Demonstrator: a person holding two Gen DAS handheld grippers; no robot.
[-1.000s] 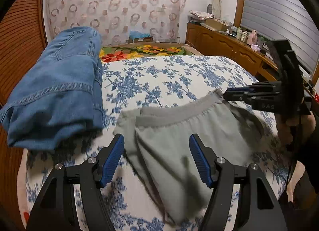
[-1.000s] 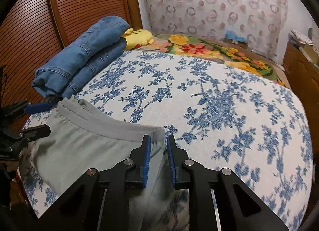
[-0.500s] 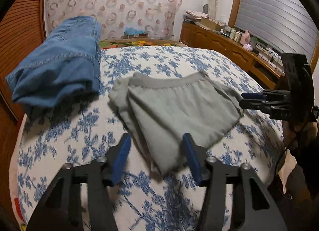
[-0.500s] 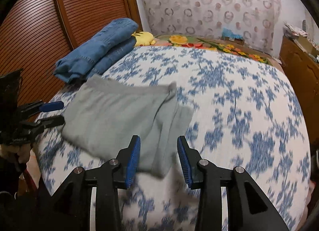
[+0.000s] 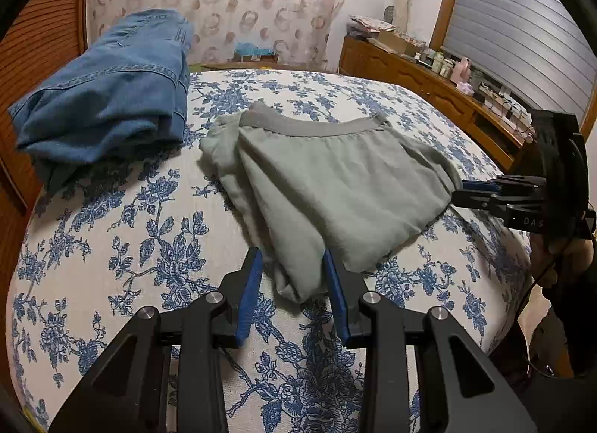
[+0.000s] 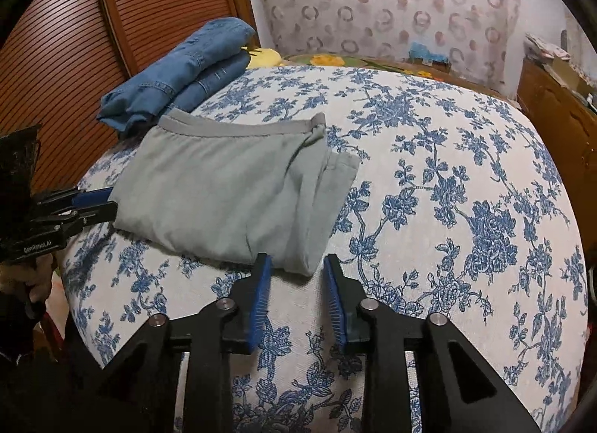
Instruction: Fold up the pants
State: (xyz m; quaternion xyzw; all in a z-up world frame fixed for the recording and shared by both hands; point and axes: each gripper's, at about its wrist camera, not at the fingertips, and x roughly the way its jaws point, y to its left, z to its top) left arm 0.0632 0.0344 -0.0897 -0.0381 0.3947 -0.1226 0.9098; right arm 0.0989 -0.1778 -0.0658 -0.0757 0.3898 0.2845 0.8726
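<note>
The grey pants (image 5: 328, 186) lie folded into a rough rectangle on the flowered bed, waistband at the far side; they also show in the right wrist view (image 6: 231, 190). My left gripper (image 5: 293, 283) is open, its blue pads either side of the near left corner of the fold, holding nothing. My right gripper (image 6: 296, 276) is open at the near right corner of the fold, holding nothing. Each gripper shows in the other's view, the right one (image 5: 481, 192) and the left one (image 6: 93, 205), at the pants' edges.
Folded blue jeans (image 5: 108, 97) lie on the bed's far left, by a slatted wooden wall (image 6: 74, 41). A yellow soft toy (image 6: 263, 56) sits behind them. A wooden sideboard (image 5: 429, 86) with small items runs along the right. The bedspread (image 6: 447, 190) is bare to the right.
The right gripper let go of the pants and opened. Both grippers drew back toward the near edge of the bed, and the pants now lie flat, folded.
</note>
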